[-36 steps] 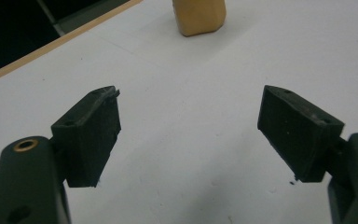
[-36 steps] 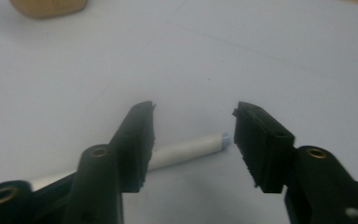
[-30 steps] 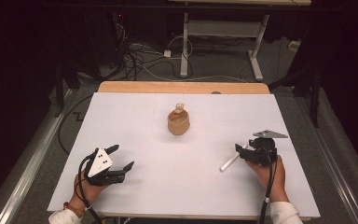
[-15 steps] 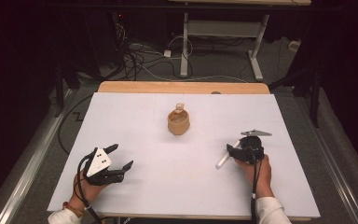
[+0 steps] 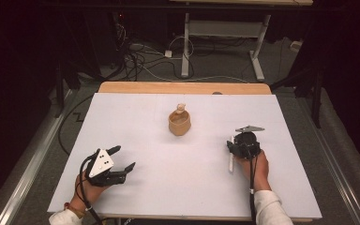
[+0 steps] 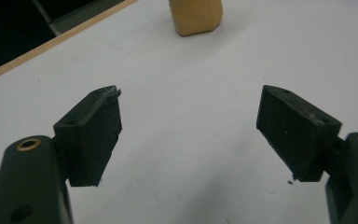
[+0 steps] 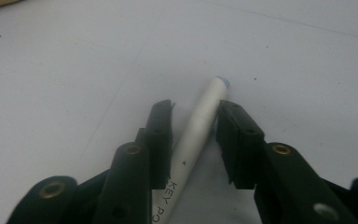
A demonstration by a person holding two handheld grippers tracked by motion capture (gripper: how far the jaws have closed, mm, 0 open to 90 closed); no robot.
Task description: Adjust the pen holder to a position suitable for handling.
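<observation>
Jaws of the right gripper (image 7: 195,126) stand on either side of a slim white plastic marker pen (image 7: 193,140) with a pale blue tip, which lies on the sheet between them. The right-hand pad seems to touch the barrel near its upper part, while a narrow gap shows along the left-hand pad; whether the pen is actually pinched cannot be told. Dark lettering runs along the barrel at the bottom edge of the right gripper view, and the blue tip points toward twelve o'clock, just past the jaw ends.

In the high view the same right gripper (image 5: 236,146) sits at about four o'clock on the table, held by a hand (image 5: 254,165) that comes in from the bottom edge, with the pen (image 5: 231,161) showing as a short white bar at its left side.

Jaws of the left gripper (image 6: 189,135) are spread wide apart with nothing between them, only bare white surface. That left gripper (image 5: 122,159) rests at about eight o'clock in the high view, in the person's other hand (image 5: 91,188).

A squat tan clay-coloured pot (image 5: 179,123) with a small neck stands upright near the centre of the white sheet-covered table (image 5: 136,117), toward twelve o'clock from both grippers and well apart from each. Its base (image 6: 196,16) also appears at the top edge of the left gripper view.
</observation>
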